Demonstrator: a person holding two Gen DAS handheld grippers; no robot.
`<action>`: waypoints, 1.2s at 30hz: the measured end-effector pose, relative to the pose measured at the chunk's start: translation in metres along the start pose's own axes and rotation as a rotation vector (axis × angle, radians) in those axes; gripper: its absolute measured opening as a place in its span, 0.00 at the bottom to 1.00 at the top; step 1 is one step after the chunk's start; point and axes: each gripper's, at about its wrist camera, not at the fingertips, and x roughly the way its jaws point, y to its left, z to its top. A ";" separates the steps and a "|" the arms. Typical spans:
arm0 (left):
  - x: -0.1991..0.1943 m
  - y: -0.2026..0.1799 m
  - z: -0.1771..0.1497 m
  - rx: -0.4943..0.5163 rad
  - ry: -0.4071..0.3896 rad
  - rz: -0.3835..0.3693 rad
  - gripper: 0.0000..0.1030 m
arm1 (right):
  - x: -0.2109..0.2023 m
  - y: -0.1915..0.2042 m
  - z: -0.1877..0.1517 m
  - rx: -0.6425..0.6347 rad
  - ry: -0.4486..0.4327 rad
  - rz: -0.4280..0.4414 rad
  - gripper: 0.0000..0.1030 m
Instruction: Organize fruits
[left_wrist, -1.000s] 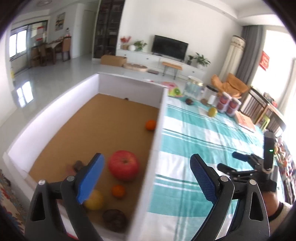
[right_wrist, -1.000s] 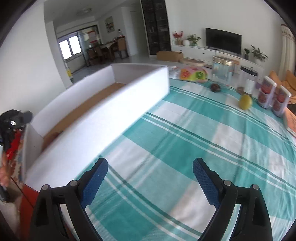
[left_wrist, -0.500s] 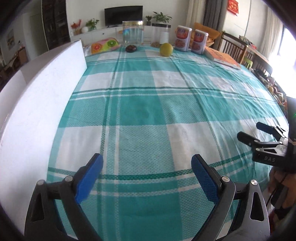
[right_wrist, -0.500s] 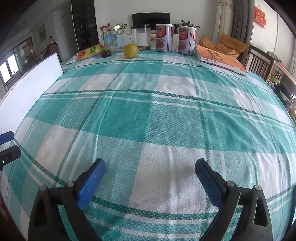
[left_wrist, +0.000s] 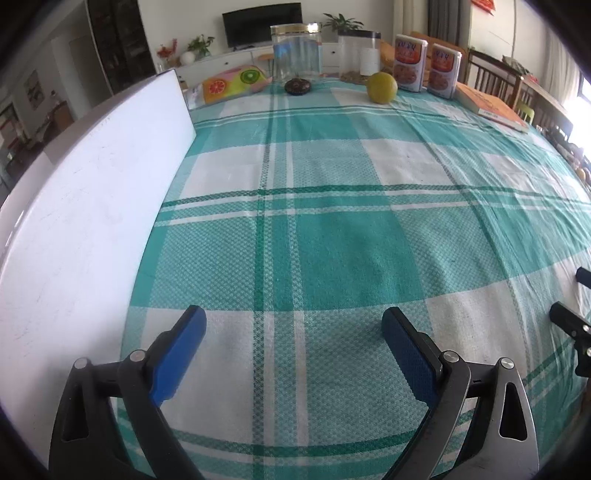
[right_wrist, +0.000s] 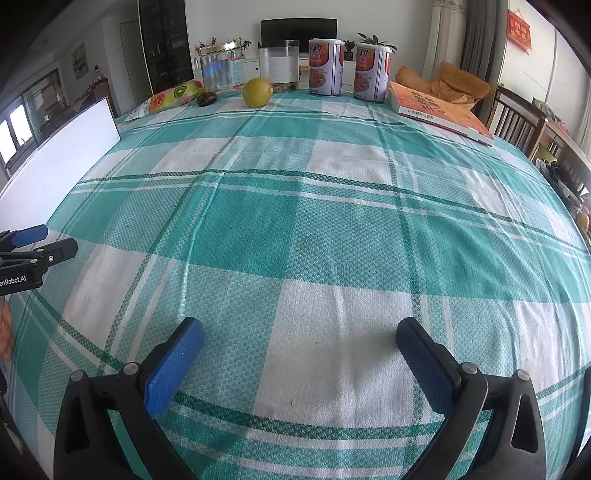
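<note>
A yellow-green round fruit (left_wrist: 382, 88) and a small dark brown fruit (left_wrist: 297, 86) lie at the far end of the checked tablecloth (left_wrist: 332, 236); both also show in the right wrist view, the yellow fruit (right_wrist: 258, 92) and the dark one (right_wrist: 206, 98). The white box wall (left_wrist: 92, 206) stands along the left; its inside is hidden. My left gripper (left_wrist: 293, 336) is open and empty, low over the cloth beside the box. My right gripper (right_wrist: 301, 345) is open and empty near the front edge. Both are far from the fruits.
At the far end stand a glass jar (left_wrist: 295, 50), a clear canister (left_wrist: 360, 55), two orange-labelled cans (right_wrist: 325, 68) and a fruit-print pouch (left_wrist: 232, 83). An orange book (right_wrist: 439, 109) lies at the far right. Chairs stand beyond the right edge.
Both grippers swung from the box toward the open table and have now moved slightly forward and lower. The box's inside with the fruits has left view. Both stayed open.
</note>
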 end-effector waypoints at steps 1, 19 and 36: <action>0.002 0.003 0.000 -0.011 -0.005 -0.014 0.95 | 0.000 0.000 0.000 0.000 0.000 0.000 1.00; 0.006 0.010 -0.003 -0.057 -0.034 -0.038 1.00 | 0.113 0.027 0.229 0.008 -0.076 0.194 0.96; 0.007 0.010 -0.003 -0.057 -0.034 -0.037 0.99 | 0.110 0.006 0.220 0.122 -0.079 0.293 0.28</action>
